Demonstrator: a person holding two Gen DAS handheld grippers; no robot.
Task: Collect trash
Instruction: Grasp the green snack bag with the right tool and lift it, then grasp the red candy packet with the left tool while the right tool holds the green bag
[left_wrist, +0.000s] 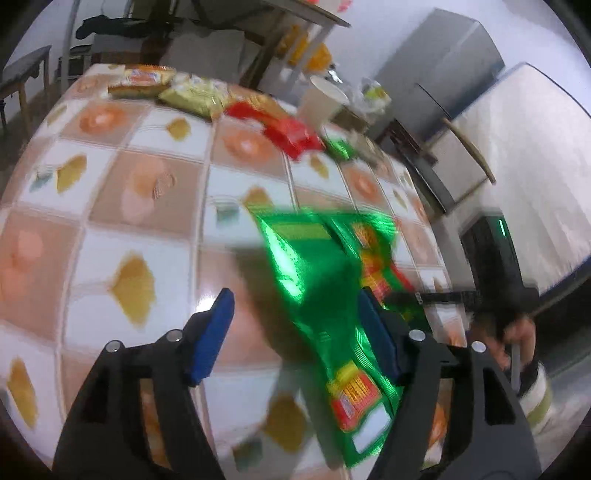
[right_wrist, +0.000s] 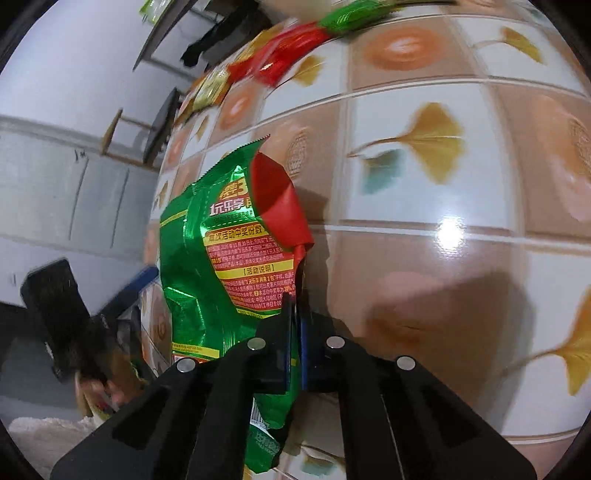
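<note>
The right tool (right_wrist: 294, 332) is clenched on the lower edge of a green wrapper (right_wrist: 207, 266), its two pads pressed together with the foil pinched between them. The wrapper hangs free of the bench (right_wrist: 461, 258), its long axis running straight away from the tool, its torn toothed end farthest out and a red inner flap folded over near that end. The bag looks flat and empty, so it should flop rather than hold shape.

The left tool (left_wrist: 295, 328) is released, jaws wide apart. Seen from there the same green wrapper (left_wrist: 321, 280) lies between the two pads, slanting from up-left to down-right, closer to the right pad and possibly brushing it; blur keeps me from saying whether they touch. So the right hand already has it, and the left one, in my judgement, is free to take the far end or go for the next piece.

Farther back on the bench, counted: one red wrapper (left_wrist: 280, 125), one small green packet (left_wrist: 340, 146) just beside it, one yellow-green packet (left_wrist: 195, 96), one orange packet (left_wrist: 142, 79). Near the far edge stands one white paper cup (left_wrist: 323, 101). That makes five wrappers in all, four of them not yet collected.
</note>
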